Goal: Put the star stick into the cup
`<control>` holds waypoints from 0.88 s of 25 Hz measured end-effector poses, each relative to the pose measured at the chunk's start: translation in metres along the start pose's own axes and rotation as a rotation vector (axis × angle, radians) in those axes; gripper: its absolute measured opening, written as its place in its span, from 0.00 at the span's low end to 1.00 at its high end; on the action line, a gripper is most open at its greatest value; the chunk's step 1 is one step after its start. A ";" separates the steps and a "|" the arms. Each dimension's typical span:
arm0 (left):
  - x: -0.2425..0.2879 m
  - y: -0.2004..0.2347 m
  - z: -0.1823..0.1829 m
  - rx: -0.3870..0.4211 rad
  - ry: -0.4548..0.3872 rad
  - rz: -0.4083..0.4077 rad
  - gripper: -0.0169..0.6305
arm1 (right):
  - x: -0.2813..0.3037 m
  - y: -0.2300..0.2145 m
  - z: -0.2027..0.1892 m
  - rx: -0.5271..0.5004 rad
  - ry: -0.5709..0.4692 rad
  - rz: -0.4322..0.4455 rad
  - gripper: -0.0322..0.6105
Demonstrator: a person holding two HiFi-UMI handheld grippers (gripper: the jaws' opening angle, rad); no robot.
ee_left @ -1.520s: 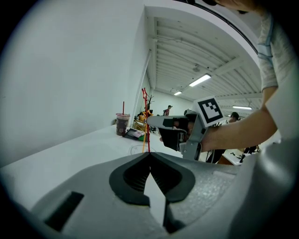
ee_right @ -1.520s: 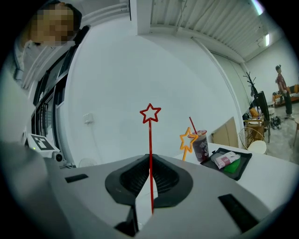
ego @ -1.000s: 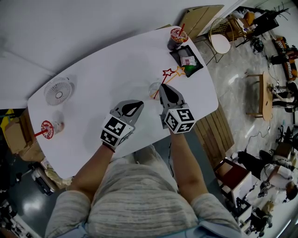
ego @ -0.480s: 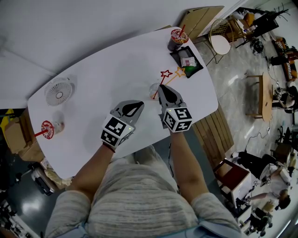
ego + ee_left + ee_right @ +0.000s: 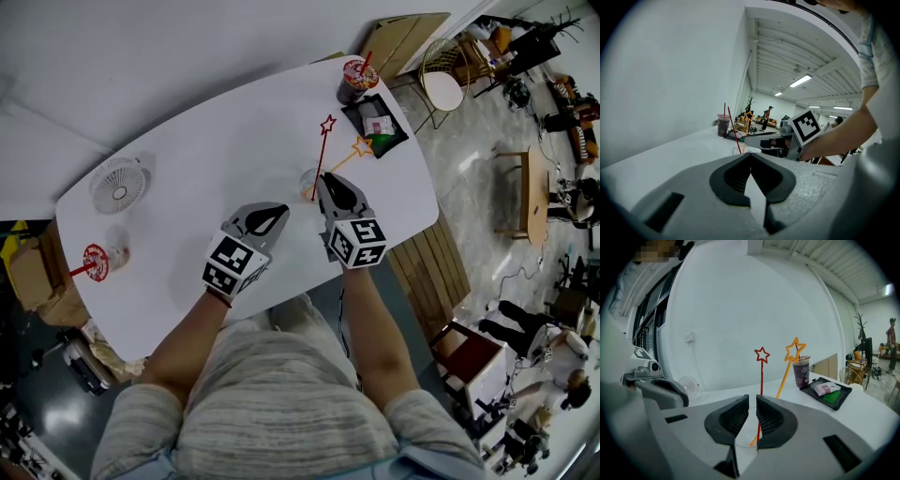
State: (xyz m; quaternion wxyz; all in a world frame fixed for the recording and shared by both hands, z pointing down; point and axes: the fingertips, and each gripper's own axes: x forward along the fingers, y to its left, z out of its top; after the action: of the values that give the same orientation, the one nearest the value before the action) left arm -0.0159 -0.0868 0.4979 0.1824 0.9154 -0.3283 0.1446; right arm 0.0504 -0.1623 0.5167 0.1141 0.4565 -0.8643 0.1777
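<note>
Head view, taken from the left, shows our left gripper hanging over the white table, well apart from the cup. Its jaws are pressed together on nothing. Next comes the small clear plastic cup, where a yellow star-topped stick already leans. Just beside the cup, our right gripper is clamped on the thin red star-topped stick. It holds the stick nearly upright, with the foot at the cup's mouth.

We judge the main risk to be the cup, which looks light and has nothing steadying it. A sideways push from the red stick, or a nudge from the jaws, could tip it or knock out the yellow stick. Letting go too early could let the tall stick topple past the rim.

Only the right gripper view shows the red shaft running down between the pads to the rim. Only the head view shows how far off our idle left gripper sits.
</note>
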 end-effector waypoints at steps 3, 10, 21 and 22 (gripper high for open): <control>0.001 0.000 0.000 -0.001 -0.002 -0.003 0.05 | -0.003 0.000 -0.001 0.005 -0.002 -0.006 0.08; 0.003 -0.002 0.003 0.004 -0.006 -0.007 0.05 | -0.014 0.005 0.007 0.010 -0.032 0.002 0.08; 0.002 -0.006 0.018 0.020 -0.029 0.000 0.05 | -0.039 0.011 0.020 -0.001 -0.052 0.008 0.08; 0.001 -0.006 0.020 0.019 -0.034 0.001 0.05 | -0.043 0.012 0.021 -0.003 -0.053 0.010 0.08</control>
State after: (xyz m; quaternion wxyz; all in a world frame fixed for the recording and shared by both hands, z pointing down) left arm -0.0078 -0.0916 0.4793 0.1681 0.9194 -0.3302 0.1321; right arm 0.0635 -0.1327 0.4801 0.0911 0.4565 -0.8696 0.1647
